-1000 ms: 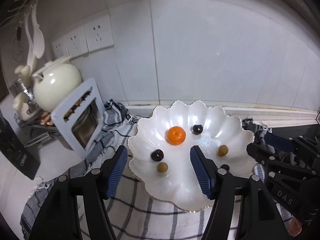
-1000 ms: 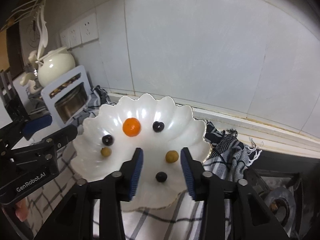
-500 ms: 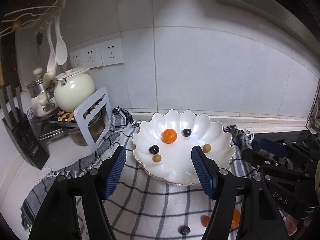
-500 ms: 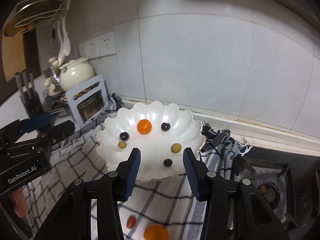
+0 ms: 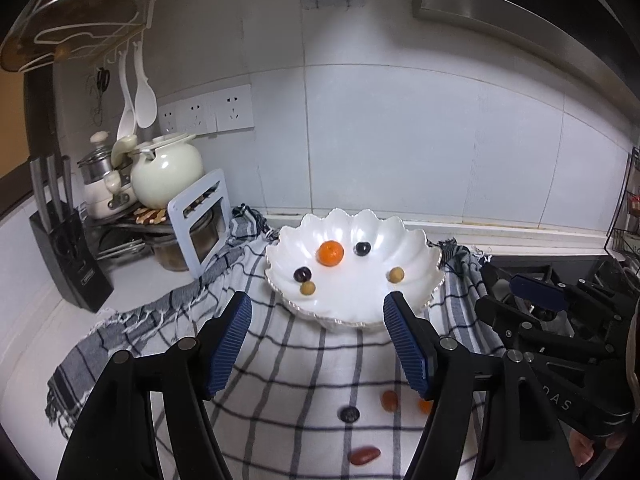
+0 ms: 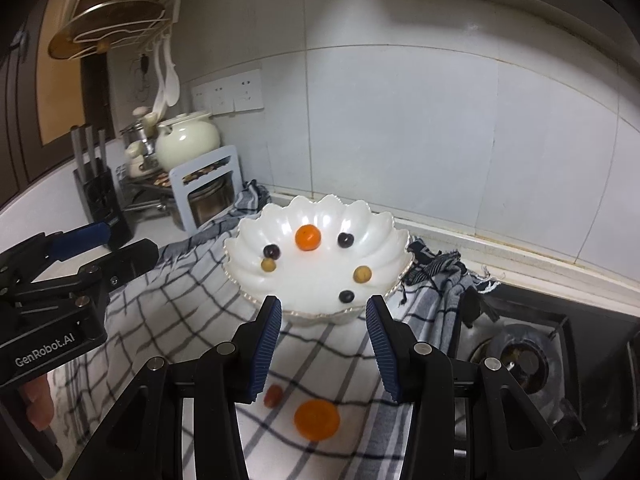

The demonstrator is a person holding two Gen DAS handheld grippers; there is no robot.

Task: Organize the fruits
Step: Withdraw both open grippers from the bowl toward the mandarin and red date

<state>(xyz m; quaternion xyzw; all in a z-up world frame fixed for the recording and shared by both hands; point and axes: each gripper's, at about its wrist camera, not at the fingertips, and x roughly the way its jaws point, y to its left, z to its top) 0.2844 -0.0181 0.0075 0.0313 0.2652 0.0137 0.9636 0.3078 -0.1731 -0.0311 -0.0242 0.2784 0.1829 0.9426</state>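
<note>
Covering the white counter [image 5: 32, 360], a checked cloth [image 5: 296, 364] runs from a knife block [image 5: 68, 256] and cream pot [image 5: 166, 170] on the left to a gas hob [image 6: 524, 360] on the right, under a white tiled wall [image 5: 400, 140] with sockets [image 5: 208, 114]. The scalloped white bowl [image 5: 416, 268] sits on the cloth near the wall, holding 1 orange [image 5: 330, 253] with small dark and tan fruits. Loose fruits, including a second orange [image 6: 317, 419], lie nearer. The left gripper [image 5: 316, 344] and right gripper [image 6: 322, 348] both hang parted, grasping nothing.
</note>
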